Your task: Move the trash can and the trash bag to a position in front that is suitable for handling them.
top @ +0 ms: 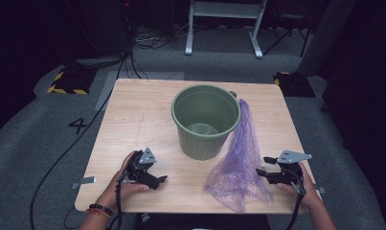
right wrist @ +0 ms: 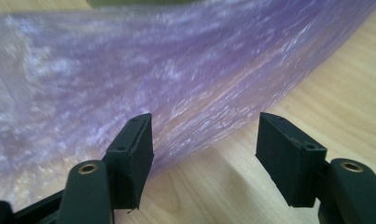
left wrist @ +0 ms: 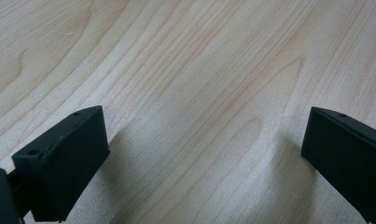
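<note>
Purple plastic bag (top: 238, 163) lies on the wooden table (top: 133, 120), just in front of the right gripper (top: 260, 166), whose jaws stand apart with nothing between them. In the right gripper view, that gripper (right wrist: 204, 154) points at the bag's (right wrist: 153, 84) crinkled, see-through film; one jaw sits at the bag's edge and the other over bare wood, and neither presses on the plastic. The person's right hand (top: 303, 184) holds that gripper near the table's front right corner.

From there the bag stretches away toward the table's far side, wide and bunched at the near end and narrowing to a strip that leans against the right side of a green bucket (top: 206, 120). The bucket stands upright near the middle of the table, its mouth open to the camera.

At the front left, well apart from bag and bucket, the left hand (top: 121, 184) rests the left gripper (top: 162, 179) low over the table. In the left gripper view, that gripper (left wrist: 204, 154) shows its jaws spread wide over bare wood grain (left wrist: 199, 60).
</note>
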The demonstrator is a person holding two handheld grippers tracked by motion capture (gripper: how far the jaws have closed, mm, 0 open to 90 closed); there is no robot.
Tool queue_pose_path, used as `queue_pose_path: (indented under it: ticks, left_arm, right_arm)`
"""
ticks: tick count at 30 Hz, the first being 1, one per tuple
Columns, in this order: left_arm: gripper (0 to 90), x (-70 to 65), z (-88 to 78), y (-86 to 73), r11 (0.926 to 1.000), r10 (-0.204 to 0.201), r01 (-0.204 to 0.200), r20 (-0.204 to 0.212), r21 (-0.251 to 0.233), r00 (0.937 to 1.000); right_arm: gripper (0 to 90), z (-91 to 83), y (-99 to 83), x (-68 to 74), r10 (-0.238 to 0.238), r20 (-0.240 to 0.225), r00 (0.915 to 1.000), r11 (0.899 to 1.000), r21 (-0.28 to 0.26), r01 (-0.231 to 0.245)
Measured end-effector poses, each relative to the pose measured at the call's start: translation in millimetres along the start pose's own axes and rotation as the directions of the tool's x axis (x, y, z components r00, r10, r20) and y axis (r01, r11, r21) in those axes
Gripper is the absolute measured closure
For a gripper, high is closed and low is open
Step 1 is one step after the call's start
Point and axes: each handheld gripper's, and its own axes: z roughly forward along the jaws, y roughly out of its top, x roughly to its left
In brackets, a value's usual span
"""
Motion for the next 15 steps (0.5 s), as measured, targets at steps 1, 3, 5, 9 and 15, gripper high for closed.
queue_pose_path:
  ticks: [1, 3, 5, 9, 15]
  left_arm:
    - [0.4, 0.0, 0.0, 0.0, 1.0, 0.0, 0.0, 0.0, 0.0, 1.0]
    - [0.5, 0.0, 0.0, 0.0, 1.0, 0.0, 0.0, 0.0, 0.0, 1.0]
    - [0.5, 0.0, -0.1, 0.0, 1.0, -0.001, 0.001, 0.0, 0.001, 1.0]
    - [0.5, 0.0, 0.0, 0.0, 1.0, 0.0, 0.0, 0.0, 0.0, 1.0]
    - [0.5, 0.0, 0.0, 0.0, 1.0, 0.0, 0.0, 0.0, 0.0, 1.0]
  right_arm:
    - [36.9, 3.6, -2.1, 1.8, 0.005, -0.005, 1.0, 1.0, 0.009, -0.005]
    - [37.3, 7.5, -2.3, 5.7, 0.0, -0.008, 1.0, 1.0, 0.013, 0.001]
    - [37.7, 10.9, -1.3, 10.1, -0.008, -0.015, 0.9998, 1.0, 0.012, 0.009]
    - [38.1, 17.4, 2.3, 19.4, -0.03, -0.035, 0.999, 0.999, 0.014, 0.03]
    - [37.9, 31.2, 12.5, 39.6, -0.081, -0.056, 0.9951, 0.997, 0.011, 0.082]
